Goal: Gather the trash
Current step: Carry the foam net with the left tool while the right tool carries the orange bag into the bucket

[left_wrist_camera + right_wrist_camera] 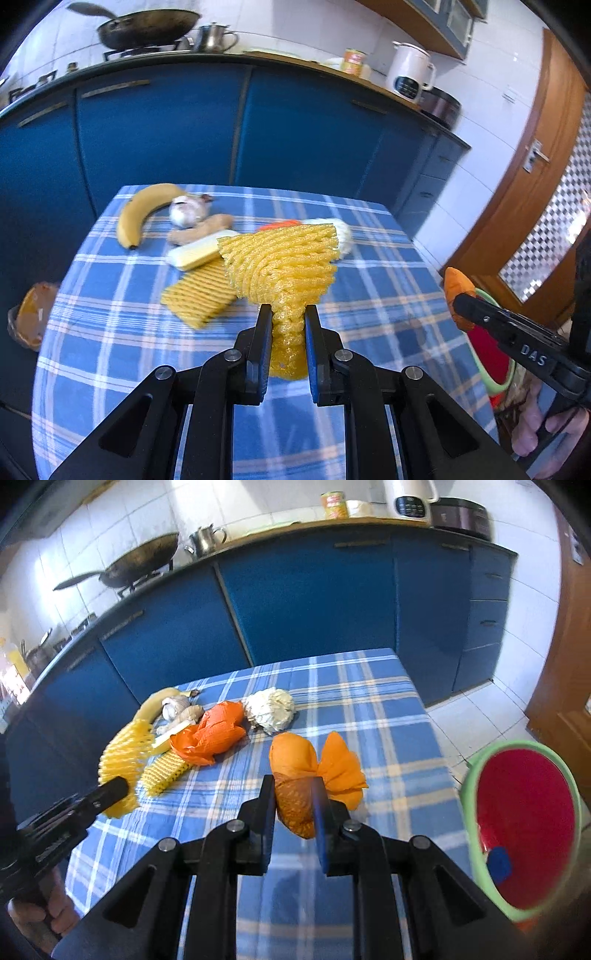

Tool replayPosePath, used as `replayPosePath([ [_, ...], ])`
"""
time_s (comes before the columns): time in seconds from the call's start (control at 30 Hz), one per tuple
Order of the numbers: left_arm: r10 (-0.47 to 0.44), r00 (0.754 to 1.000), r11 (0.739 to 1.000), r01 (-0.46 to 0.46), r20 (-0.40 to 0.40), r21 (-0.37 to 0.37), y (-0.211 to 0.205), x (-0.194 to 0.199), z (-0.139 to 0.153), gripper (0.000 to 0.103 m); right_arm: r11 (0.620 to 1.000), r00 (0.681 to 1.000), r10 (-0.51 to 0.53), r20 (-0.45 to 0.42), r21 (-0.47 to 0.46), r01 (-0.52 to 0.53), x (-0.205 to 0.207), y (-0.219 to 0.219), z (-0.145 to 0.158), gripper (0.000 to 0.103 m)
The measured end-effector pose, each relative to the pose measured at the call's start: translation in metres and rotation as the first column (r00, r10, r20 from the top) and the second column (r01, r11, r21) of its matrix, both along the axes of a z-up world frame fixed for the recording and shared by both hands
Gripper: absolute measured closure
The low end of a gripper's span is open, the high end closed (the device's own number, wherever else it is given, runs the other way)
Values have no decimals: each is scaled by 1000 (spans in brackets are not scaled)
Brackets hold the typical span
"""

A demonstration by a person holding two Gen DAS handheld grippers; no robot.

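Note:
My left gripper [286,314] is shut on the pinched end of a yellow foam net sleeve [284,262], which fans out above the blue checked table [369,295]. In the right wrist view my right gripper [293,790] is shut on a crumpled orange wrapper [295,768], lifted off the cloth, its loose end [340,771] flaring right. The left gripper [114,788] and its yellow net sleeve [122,760] show at the left there. The right gripper [458,301] with the orange wrapper [456,282] shows beyond the table's right edge, over a bin [489,376].
On the cloth lie a second yellow net [201,295], another orange wrapper [214,734], a white crumpled ball [271,709], a banana [142,212], garlic [186,212], ginger [201,230] and a white bar [199,251]. The green-rimmed red bin [469,801] stands right of the table. Blue cabinets [155,140] stand behind.

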State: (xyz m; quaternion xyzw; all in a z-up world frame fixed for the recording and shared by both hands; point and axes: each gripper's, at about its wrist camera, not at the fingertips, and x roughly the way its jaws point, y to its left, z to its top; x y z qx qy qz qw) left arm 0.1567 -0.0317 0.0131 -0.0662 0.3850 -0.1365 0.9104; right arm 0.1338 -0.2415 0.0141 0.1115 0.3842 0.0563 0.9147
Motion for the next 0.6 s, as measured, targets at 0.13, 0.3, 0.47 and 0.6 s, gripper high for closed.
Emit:
replayPosePath([
  [0.13, -61, 998, 998, 61, -20, -13, -22, -7, 2, 87, 999, 999, -38, 11, 10, 38, -24, -23, 7, 82],
  [0.3, -125, 991, 992, 125, -37, -8, -53, -13, 4, 87, 996, 995, -94, 22, 16, 93, -49, -53, 11, 82],
  [0.47, -188, 981, 982, 188, -56, -6, -85, -17, 4, 87, 988, 988, -155, 15, 25, 154, -70, -85, 9, 82],
  [0.6, -241, 968, 970, 242, -64, 8, -114, -21, 4, 87, 979, 979, -203, 10, 35, 202, -84, -109, 4, 82],
])
